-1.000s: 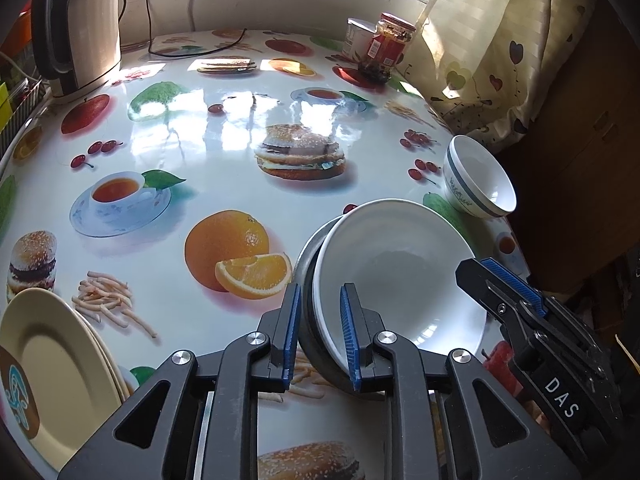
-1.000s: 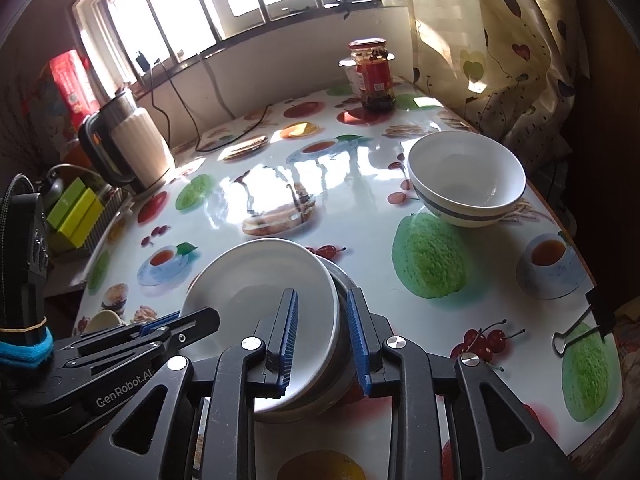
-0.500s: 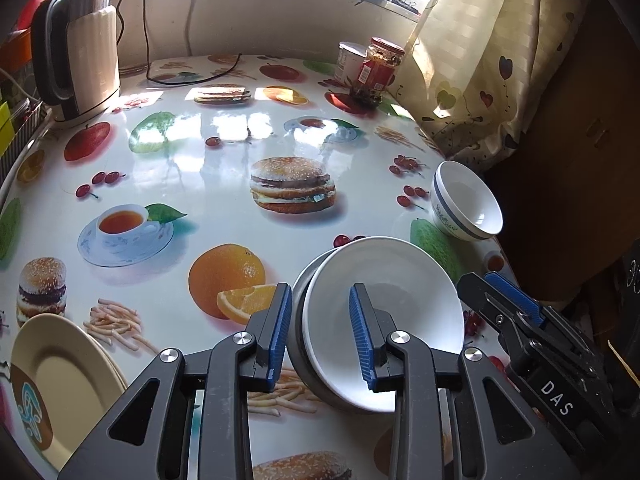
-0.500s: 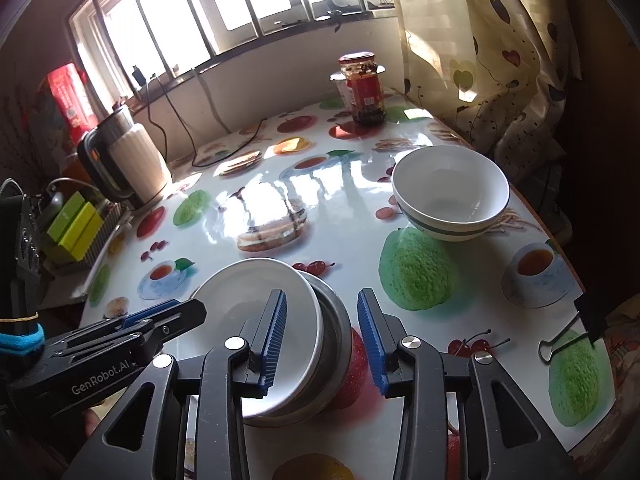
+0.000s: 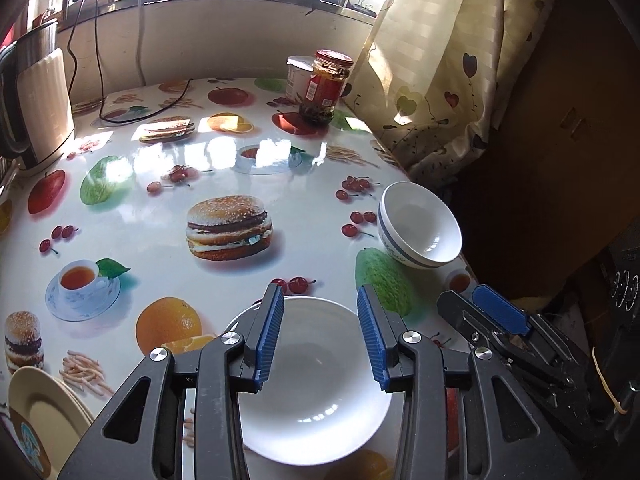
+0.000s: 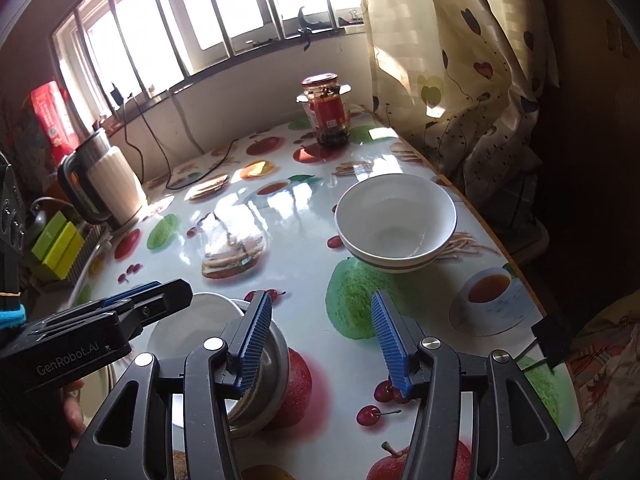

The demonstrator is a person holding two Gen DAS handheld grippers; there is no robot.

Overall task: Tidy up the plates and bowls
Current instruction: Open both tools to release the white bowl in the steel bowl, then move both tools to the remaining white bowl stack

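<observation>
A white plate (image 5: 316,376) rests on a grey plate at the table's near edge; in the right wrist view the white plate (image 6: 188,328) sits on the grey plate (image 6: 272,364). My left gripper (image 5: 320,340) is open above the white plate, touching nothing. My right gripper (image 6: 320,344) is open, just right of the stack, its left finger over the grey rim. A white bowl with a blue band (image 5: 420,230) stands at the right edge, also in the right wrist view (image 6: 396,224). Cream plates (image 5: 40,420) lie at the near left.
A kettle (image 6: 104,184) stands at the far left with its cord across the table. A red-labelled jar (image 6: 328,112) and a white tub (image 5: 298,78) stand at the back by the curtain (image 6: 452,64). The fruit-print tablecloth (image 5: 160,208) ends close on the right.
Both grippers opened and let go of the stacked plates, then lifted and drew back. The plates now rest on the table.
</observation>
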